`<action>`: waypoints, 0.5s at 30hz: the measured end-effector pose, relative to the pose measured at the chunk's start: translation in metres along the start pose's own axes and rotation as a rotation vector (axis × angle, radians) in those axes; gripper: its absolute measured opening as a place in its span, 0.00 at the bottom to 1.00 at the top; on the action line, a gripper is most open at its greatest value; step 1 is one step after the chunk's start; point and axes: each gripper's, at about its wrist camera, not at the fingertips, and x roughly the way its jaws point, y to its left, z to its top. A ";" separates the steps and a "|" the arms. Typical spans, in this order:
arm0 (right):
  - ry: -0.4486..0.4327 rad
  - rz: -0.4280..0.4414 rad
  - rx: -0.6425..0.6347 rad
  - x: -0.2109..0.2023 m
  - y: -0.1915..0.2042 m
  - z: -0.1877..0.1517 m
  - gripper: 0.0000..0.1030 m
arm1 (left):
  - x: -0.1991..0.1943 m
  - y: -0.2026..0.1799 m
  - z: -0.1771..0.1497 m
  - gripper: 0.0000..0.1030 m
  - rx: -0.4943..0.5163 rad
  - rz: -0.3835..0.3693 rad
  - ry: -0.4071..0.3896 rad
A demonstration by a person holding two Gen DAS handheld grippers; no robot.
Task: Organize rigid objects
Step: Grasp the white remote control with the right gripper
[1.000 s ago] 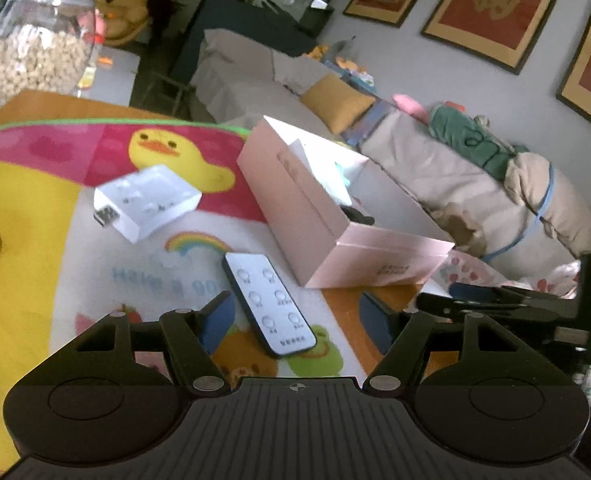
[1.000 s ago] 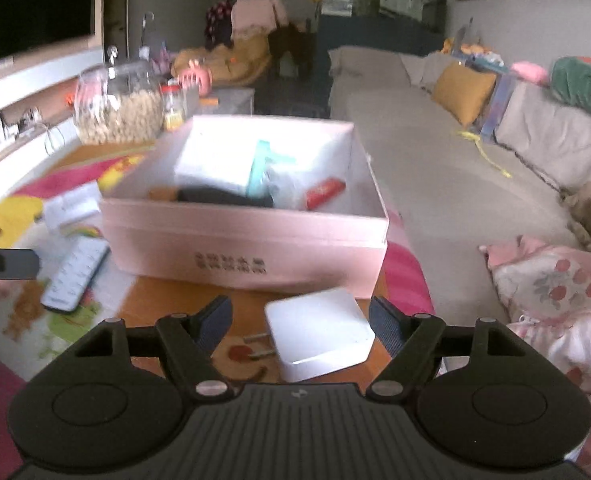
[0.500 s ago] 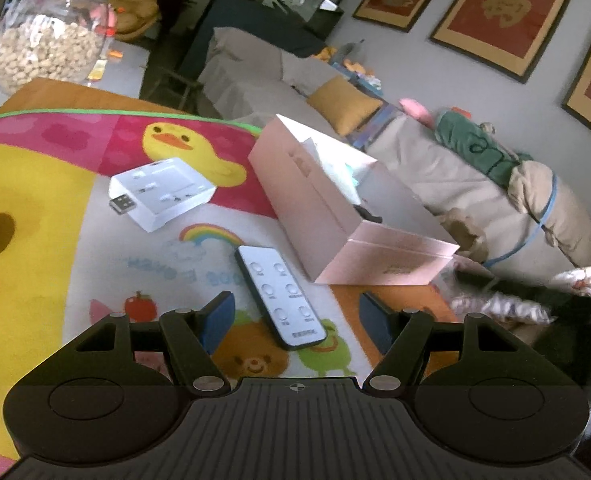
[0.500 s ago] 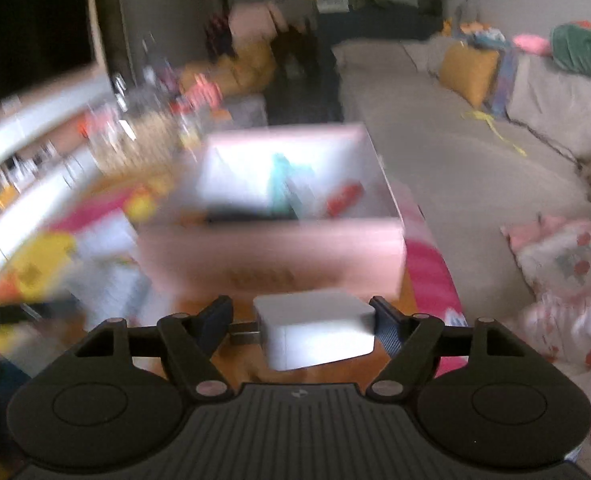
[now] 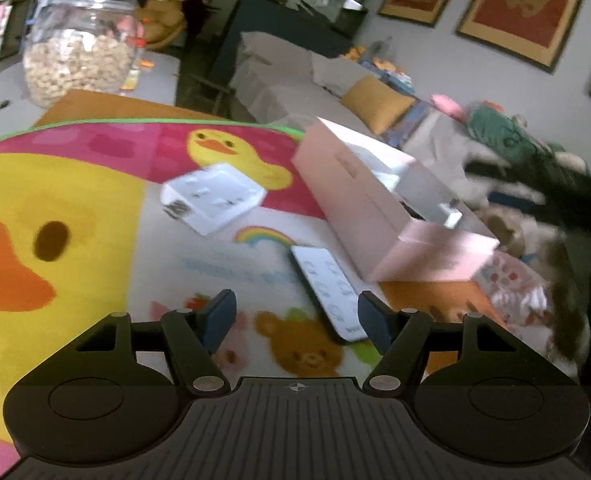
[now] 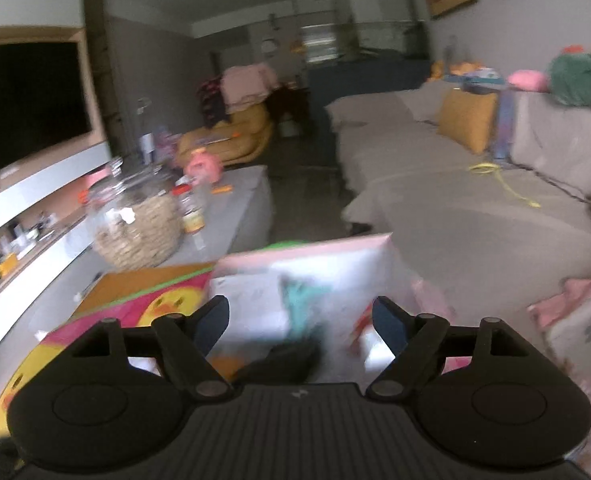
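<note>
Pink box (image 5: 379,216) sitting open on the cartoon mat (image 5: 75,200), stuff already inside.

The remote (image 5: 329,290) lies flat on the mat just beside the box's near wall, white adapter (image 5: 211,200) a bit further off by the duck print. Left tongs (image 5: 297,320) are spread wide with nothing in them, remote's near end between the tips. Right tongs (image 6: 301,322) hover over the box, also spread and holding nothing. Glass jar (image 5: 79,54) sits at the table's far end.

A long grey sofa (image 6: 475,200) runs along the right wall under framed pictures (image 5: 531,4); a dark television (image 6: 27,104) hangs far left.
</note>
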 end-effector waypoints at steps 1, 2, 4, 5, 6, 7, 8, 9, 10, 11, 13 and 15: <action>0.012 0.025 -0.024 -0.004 0.008 -0.008 0.77 | -0.001 0.003 0.002 0.70 -0.010 0.011 -0.009; 0.028 0.058 -0.055 -0.007 0.018 -0.016 0.77 | -0.003 0.006 0.004 0.70 -0.019 0.028 -0.020; 0.064 0.127 -0.117 -0.013 0.041 -0.032 0.77 | -0.006 0.011 0.008 0.70 -0.035 0.073 -0.035; 0.090 0.166 -0.142 -0.014 0.052 -0.040 0.73 | -0.008 0.014 0.010 0.70 -0.042 0.096 -0.039; 0.129 0.209 -0.163 -0.011 0.064 -0.047 0.68 | -0.009 0.016 0.011 0.70 -0.048 0.115 -0.042; 0.166 0.239 -0.174 -0.007 0.075 -0.052 0.65 | -0.011 0.019 0.012 0.70 -0.053 0.127 -0.044; 0.201 0.261 -0.185 -0.002 0.084 -0.057 0.60 | -0.012 0.021 0.013 0.70 -0.058 0.138 -0.046; 0.229 0.269 -0.198 0.006 0.093 -0.061 0.58 | -0.014 0.022 0.014 0.70 -0.061 0.144 -0.048; 0.250 0.254 -0.213 0.015 0.101 -0.065 0.58 | -0.014 0.024 0.014 0.70 -0.063 0.147 -0.049; 0.261 0.237 -0.225 0.021 0.107 -0.067 0.56 | -0.016 0.025 0.015 0.70 -0.062 0.150 -0.050; 0.287 0.210 -0.254 0.034 0.116 -0.075 0.50 | -0.017 0.026 0.015 0.70 -0.058 0.152 -0.049; 0.307 0.195 -0.278 0.039 0.118 -0.081 0.40 | -0.018 0.026 0.014 0.70 -0.053 0.153 -0.047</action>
